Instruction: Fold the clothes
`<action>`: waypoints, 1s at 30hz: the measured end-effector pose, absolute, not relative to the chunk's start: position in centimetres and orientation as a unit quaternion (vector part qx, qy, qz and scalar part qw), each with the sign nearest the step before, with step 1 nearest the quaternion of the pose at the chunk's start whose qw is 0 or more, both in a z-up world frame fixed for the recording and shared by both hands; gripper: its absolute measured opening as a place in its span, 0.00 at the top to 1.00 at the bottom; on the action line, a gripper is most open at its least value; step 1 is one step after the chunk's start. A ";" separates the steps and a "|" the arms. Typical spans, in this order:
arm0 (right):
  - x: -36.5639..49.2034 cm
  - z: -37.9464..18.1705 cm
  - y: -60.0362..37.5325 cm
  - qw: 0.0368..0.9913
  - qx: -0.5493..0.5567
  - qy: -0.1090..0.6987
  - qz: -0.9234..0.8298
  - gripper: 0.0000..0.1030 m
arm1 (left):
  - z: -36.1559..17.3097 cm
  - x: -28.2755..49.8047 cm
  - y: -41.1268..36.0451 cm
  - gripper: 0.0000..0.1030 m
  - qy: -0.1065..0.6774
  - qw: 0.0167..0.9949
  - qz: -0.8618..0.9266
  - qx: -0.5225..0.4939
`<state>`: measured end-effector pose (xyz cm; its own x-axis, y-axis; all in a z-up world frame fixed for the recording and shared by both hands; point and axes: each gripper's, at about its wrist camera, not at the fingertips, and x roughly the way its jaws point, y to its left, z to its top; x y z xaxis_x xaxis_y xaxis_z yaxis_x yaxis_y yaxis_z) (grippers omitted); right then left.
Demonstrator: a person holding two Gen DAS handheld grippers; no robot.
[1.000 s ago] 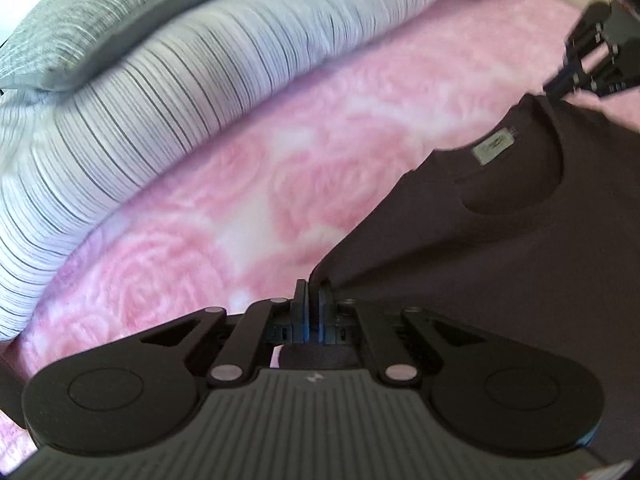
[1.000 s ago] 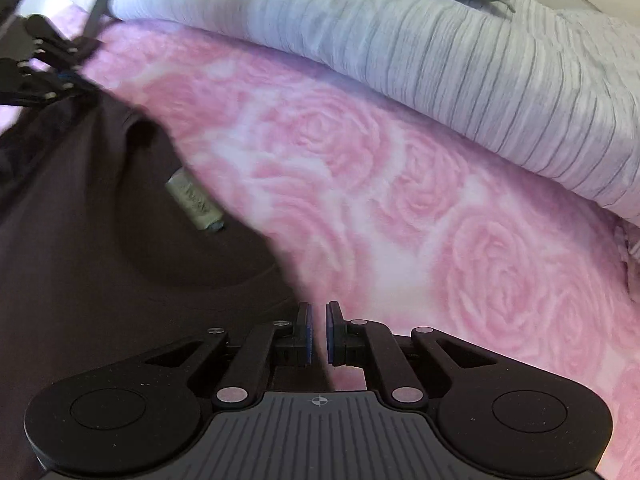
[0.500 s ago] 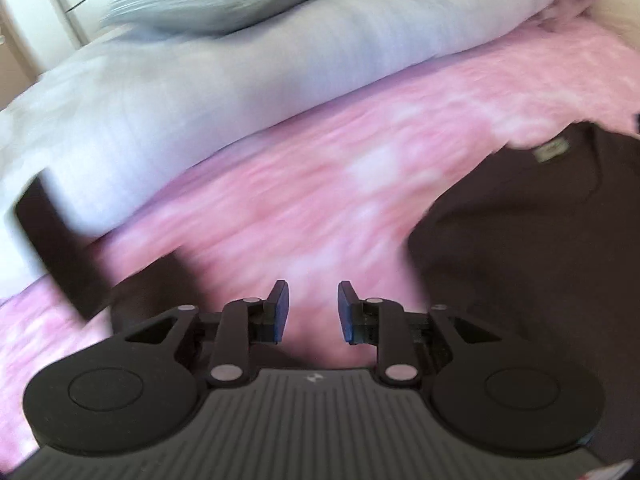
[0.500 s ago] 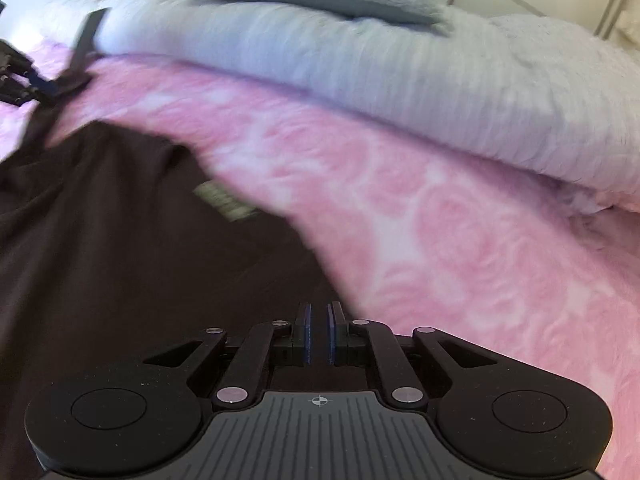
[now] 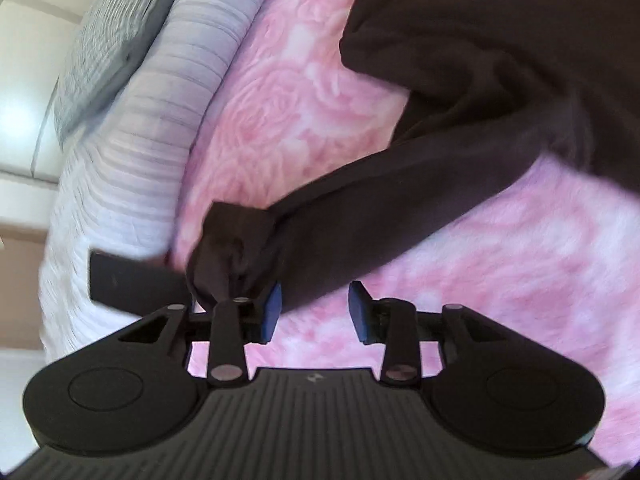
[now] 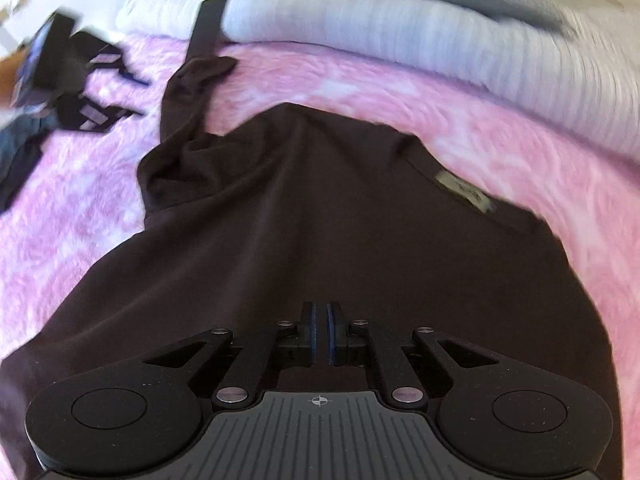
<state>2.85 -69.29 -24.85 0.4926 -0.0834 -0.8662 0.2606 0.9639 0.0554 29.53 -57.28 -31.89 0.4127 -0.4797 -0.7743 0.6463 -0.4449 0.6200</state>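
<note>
A dark brown long-sleeved shirt [image 6: 320, 220] lies on a pink rose-patterned blanket [image 6: 440, 112], its neck label [image 6: 462, 192] to the right. My right gripper [image 6: 320, 334] is shut over the shirt's body; whether it pinches cloth I cannot tell. My left gripper [image 5: 316, 312] is open, right at the bunched cuff [image 5: 232, 252] of the shirt's sleeve [image 5: 380, 208]. The cuff rests against the left finger [image 5: 272, 308]. The left gripper also shows in the right wrist view [image 6: 80, 92], far left, near the sleeve end [image 6: 200, 76].
A rolled white striped duvet [image 5: 132, 160] with a grey pillow [image 5: 104, 40] on it runs along the blanket's far edge. A flat dark strap [image 5: 132, 280] lies across the duvet by the cuff. Another dark cloth [image 6: 20, 160] lies at the far left.
My left gripper let go of the shirt's shoulder, opened, and swung over to the sleeve cuff. My right gripper stayed shut and moved back over the shirt's body.
</note>
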 end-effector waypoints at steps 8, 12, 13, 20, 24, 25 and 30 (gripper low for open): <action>6.4 -25.2 -63.4 0.844 0.107 0.487 -0.197 0.93 | -35.0 35.8 -60.9 0.61 -0.022 0.478 -0.573 0.665; 9.3 -25.8 -61.6 0.830 0.152 0.485 -0.230 0.94 | -35.9 37.4 -61.7 0.74 -0.019 0.465 -0.601 0.649; 9.9 -25.8 -61.2 0.831 0.151 0.484 -0.230 0.94 | -35.8 37.7 -61.6 0.80 -0.015 0.467 -0.607 0.643; 14.2 -25.7 -59.0 0.846 0.129 0.475 -0.204 0.93 | -30.9 41.4 -56.5 0.93 0.017 0.568 -0.613 0.548; 15.6 -25.8 -58.4 0.862 0.141 0.463 -0.150 0.99 | -27.4 45.5 -50.6 0.93 0.070 0.631 -0.570 0.522; 16.1 -26.0 -58.0 0.864 0.129 0.465 -0.144 1.00 | -27.1 46.6 -49.1 0.93 0.093 0.641 -0.558 0.518; 17.4 -25.9 -55.8 0.882 0.071 0.450 -0.122 0.68 | -27.1 49.1 -43.2 0.82 0.181 0.653 -0.508 0.532</action>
<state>17.41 -55.81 -25.91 0.5657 -0.1510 -0.8107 0.2791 0.9601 0.0159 49.09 -43.23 -27.14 0.4183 -0.4716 -0.7763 0.8556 -0.0823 0.5111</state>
